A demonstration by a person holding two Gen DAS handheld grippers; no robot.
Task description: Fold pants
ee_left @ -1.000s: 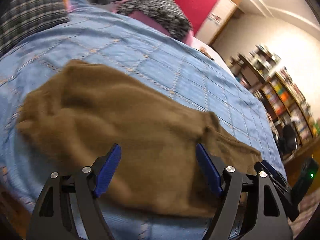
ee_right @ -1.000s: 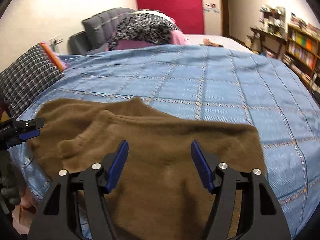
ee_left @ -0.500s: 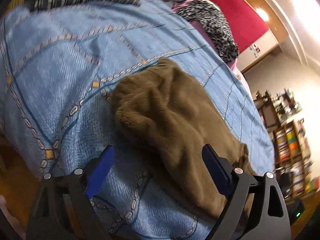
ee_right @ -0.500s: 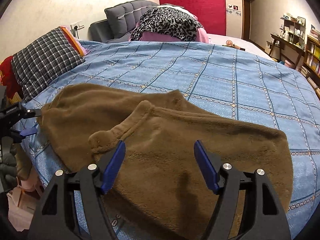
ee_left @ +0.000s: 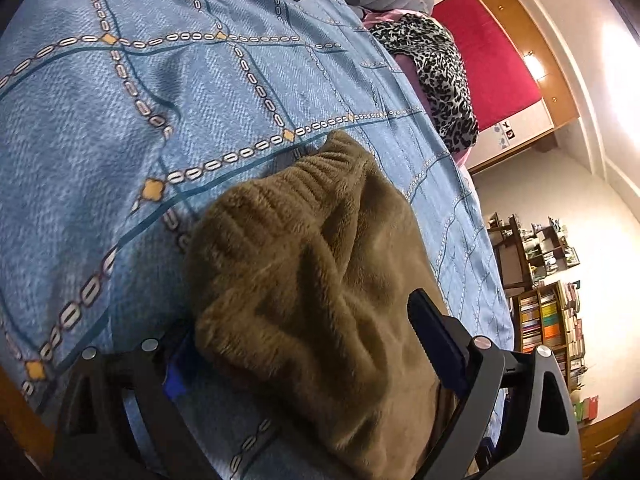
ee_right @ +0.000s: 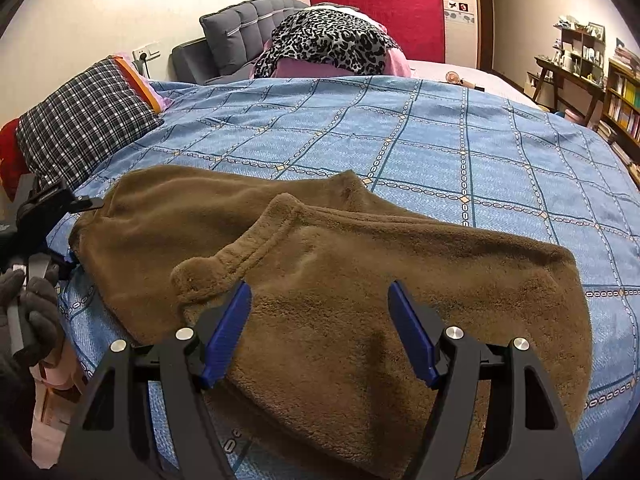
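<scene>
Only right view shows pants (ee_right: 320,280) whole (apparently folded).

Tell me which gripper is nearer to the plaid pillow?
Left. The left gripper sits at the pants' far end just below the plaid pillow; the right gripper is farther along the pants.

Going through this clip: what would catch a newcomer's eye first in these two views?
The fuzzy brown pants lie partly folded across the near edge of the blue chain-patterned bedspread, filling both views. The left gripper, whose jaws have just been opening, straddles a bunched end of them; the right gripper hovers open over the top layer. Behind, a leopard-print cloth tops the headboard end.
</scene>
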